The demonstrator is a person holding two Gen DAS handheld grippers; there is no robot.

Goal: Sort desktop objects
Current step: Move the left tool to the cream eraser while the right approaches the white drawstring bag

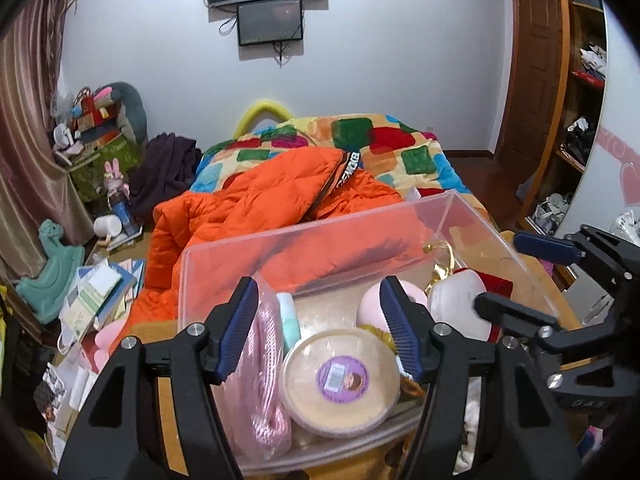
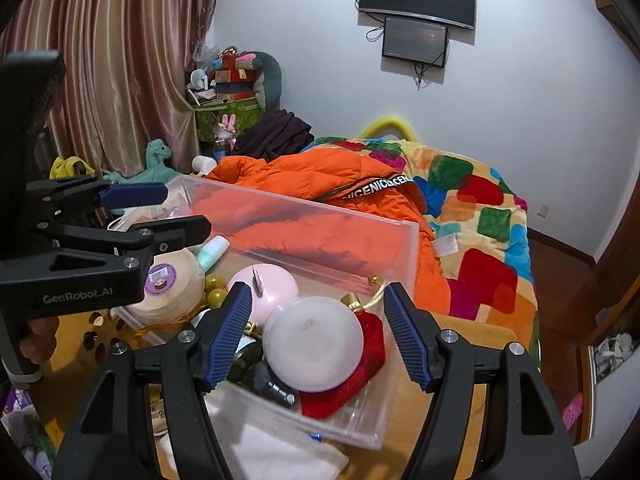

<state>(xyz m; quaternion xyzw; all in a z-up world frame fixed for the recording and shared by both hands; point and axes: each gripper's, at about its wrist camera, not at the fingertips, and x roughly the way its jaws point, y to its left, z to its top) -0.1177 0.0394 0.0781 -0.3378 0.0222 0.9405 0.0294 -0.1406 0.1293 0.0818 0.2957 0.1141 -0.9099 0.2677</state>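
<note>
both claws, left claw [image 1: 318,330] and right claw [image 2: 318,334], hang released over the clear bin [image 1: 280,248] on the tabletop [image 2: 472,332]; round tub [image 1: 340,382] and white jar [image 2: 314,344] lie inside.

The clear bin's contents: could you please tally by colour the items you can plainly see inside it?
In the clear bin:
Pink: 2, rope bundle and pink round case
Tan: 1, round tub
Mint: 1, tube
White: 1, domed lid
Red: 1, velvet pouch
Olive: 1, bead cluster
Black: 1, small cylinder
Total: 8; more may be hidden beneath.
</note>
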